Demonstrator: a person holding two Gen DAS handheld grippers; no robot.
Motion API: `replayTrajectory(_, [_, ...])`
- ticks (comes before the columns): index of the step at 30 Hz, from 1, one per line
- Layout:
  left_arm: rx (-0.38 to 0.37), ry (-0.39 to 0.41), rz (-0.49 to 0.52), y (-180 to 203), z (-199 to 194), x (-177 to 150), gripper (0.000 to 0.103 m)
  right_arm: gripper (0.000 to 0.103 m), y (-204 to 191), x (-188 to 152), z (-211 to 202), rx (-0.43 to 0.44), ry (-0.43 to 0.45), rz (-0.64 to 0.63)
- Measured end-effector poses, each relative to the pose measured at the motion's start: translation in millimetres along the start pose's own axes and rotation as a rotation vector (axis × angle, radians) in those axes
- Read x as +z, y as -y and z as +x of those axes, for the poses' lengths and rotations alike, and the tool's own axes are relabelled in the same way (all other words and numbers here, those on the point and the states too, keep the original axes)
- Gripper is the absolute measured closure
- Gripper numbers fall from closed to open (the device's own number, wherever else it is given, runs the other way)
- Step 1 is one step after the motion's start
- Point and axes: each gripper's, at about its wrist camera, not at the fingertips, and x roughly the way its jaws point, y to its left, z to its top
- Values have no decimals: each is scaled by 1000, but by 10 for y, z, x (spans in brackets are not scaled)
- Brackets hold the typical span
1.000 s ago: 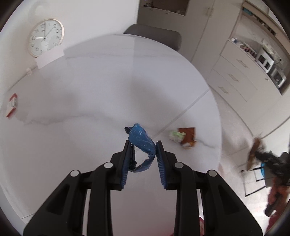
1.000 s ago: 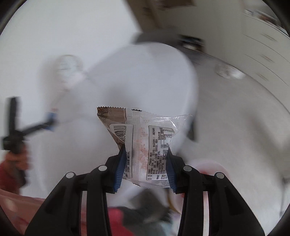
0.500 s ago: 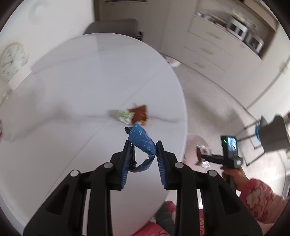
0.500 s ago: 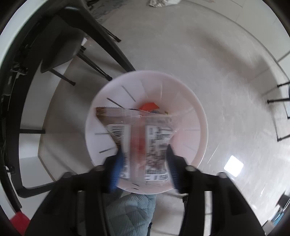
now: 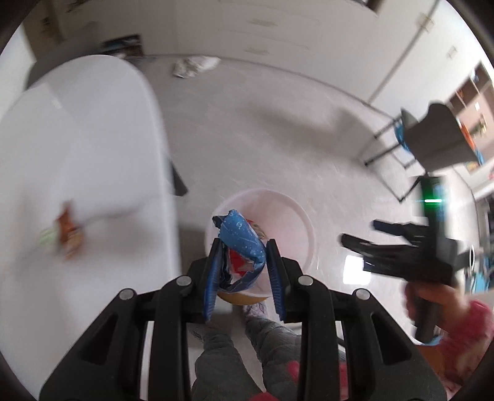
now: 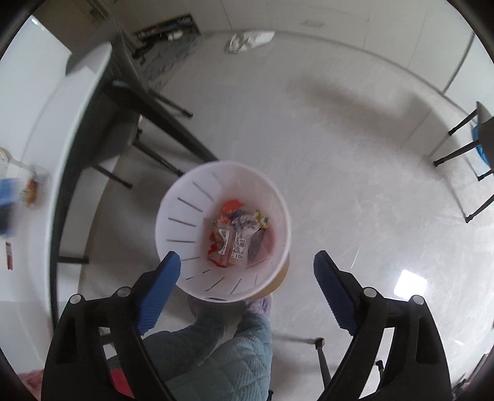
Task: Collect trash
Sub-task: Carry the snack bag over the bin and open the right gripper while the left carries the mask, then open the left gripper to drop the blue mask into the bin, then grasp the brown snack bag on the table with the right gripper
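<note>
Inside bin (image 6: pixel 182 212): barcoded wrapper (image 6: pixel 236 243) (text illegible)

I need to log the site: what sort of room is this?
Probably a home dining area or kitchen. A round white table with a wrapper on it, a chair, pale cabinets along the wall, and a white bin on a glossy floor.

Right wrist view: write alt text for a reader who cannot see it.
The open right gripper hangs empty above a round white plastic waste bin on a pale tiled floor, crumpled snack wrappers lying at its bottom. A white table's edge curves along the left.
</note>
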Motion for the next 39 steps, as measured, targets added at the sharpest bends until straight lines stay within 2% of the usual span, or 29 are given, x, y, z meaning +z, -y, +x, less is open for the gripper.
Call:
replayTrajectory(2, [-17,-61,19,112,309,50,72,12,67,-42,-172,-10,22,6])
replayTrajectory(5, [-58,-138,29,239,698,31,62,11,179,-110,-321,9,39,36])
replayTrajectory(7, [-63,-170,30,294,861,-21,43,11,247,-129,-349,23,39,62])
replayTrajectory(8, [-65,-186,34,327,943,-59,39,11,290,-142,-345,27,36,80])
replayTrajectory(10, [-60,-206,37,358,994,-99,28,11,337,-167,-317,28,31,99])
replayTrajectory(12, [-56,-205,33,390,963,-124,24,11,350,-179,-305,32,26,106])
replayTrajectory(15, [-45,-181,20,384,828,-94,23,11,311,-159,-318,43,24,106])
replayTrajectory(17, [-37,-152,9,363,693,-15,21,11,246,-115,-390,53,39,93])
replayTrajectory(18, [-36,-134,3,351,613,17,17,11,193,-76,-448,58,54,82])
replayTrajectory(23, [-6,36,-46,137,-199,22,11,11,-206,169,-864,80,150,-21])
replayTrajectory(28, [47,207,-154,-316,-989,-162,8,3,-814,393,-1344,120,283,-174])
replayTrajectory(34, [133,321,-329,-988,-1537,-509,8,3,-1554,560,-1473,186,327,-331])
replayTrajectory(39, [203,350,-444,-1433,-1748,-799,8,3,-2196,580,-1286,220,297,-460])
